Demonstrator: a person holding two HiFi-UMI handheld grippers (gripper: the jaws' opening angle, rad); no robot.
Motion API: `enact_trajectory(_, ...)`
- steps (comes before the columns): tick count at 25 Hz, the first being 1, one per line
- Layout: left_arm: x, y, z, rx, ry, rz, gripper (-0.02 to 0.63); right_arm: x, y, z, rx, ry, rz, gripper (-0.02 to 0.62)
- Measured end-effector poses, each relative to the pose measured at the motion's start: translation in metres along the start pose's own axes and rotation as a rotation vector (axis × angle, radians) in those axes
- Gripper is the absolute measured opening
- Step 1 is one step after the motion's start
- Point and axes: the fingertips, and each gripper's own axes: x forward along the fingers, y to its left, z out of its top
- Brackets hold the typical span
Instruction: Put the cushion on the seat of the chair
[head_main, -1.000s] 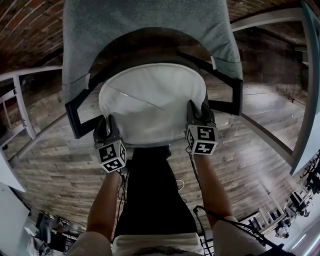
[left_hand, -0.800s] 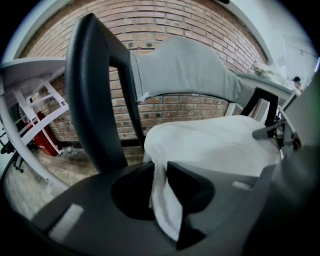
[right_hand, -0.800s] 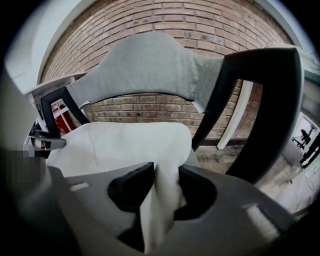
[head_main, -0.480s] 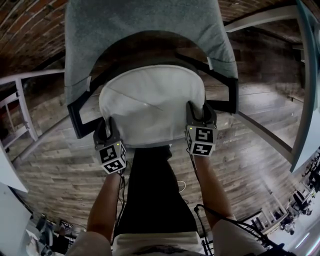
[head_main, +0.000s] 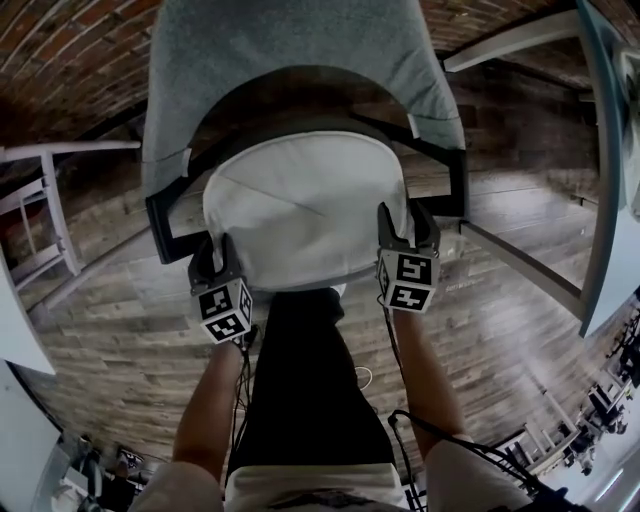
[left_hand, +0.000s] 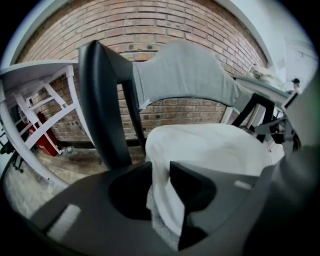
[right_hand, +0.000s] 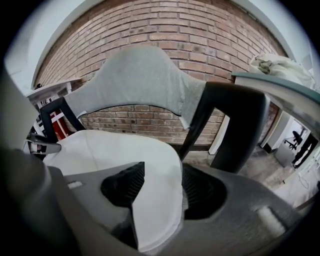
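Note:
The white cushion (head_main: 300, 210) lies on the seat of the chair (head_main: 165, 225), under its grey padded backrest (head_main: 290, 60). My left gripper (head_main: 205, 262) is at the cushion's near left corner. Its jaws are opening, with the cushion's folded edge (left_hand: 165, 200) still hanging between them. My right gripper (head_main: 405, 225) is at the near right corner. Its jaws are opening wide around the cushion corner (right_hand: 155, 200), which lies loose in the gap. In the gripper views the black chair frame (left_hand: 100, 100) (right_hand: 235, 125) stands just beyond each gripper (left_hand: 160, 170) (right_hand: 157, 175).
A white framed rack (head_main: 45, 220) stands at the left and a table edge (head_main: 600, 200) at the right. A brick wall (right_hand: 165, 30) is behind the chair. The person's dark-trousered legs (head_main: 300, 380) are close to the seat's front, on a wooden floor (head_main: 500, 300).
Both grippers stay at the cushion's near corners. The right one has lifted slightly. The cushion rests on the seat as before.

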Motion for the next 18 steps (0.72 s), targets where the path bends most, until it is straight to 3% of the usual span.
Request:
enact_trajectory(11,-0.032,0.002,0.009,0.003,-0.035,0.008,0.095,-0.033,0.024,0.004,0.023,-0.028,0.066,0.232)
enact_trajectory(18,-0.083,-0.009,0.047,0.028,-0.075,-0.020,0.095,-0.083,0.042,0.034,0.024,-0.044,0.133,0.232)
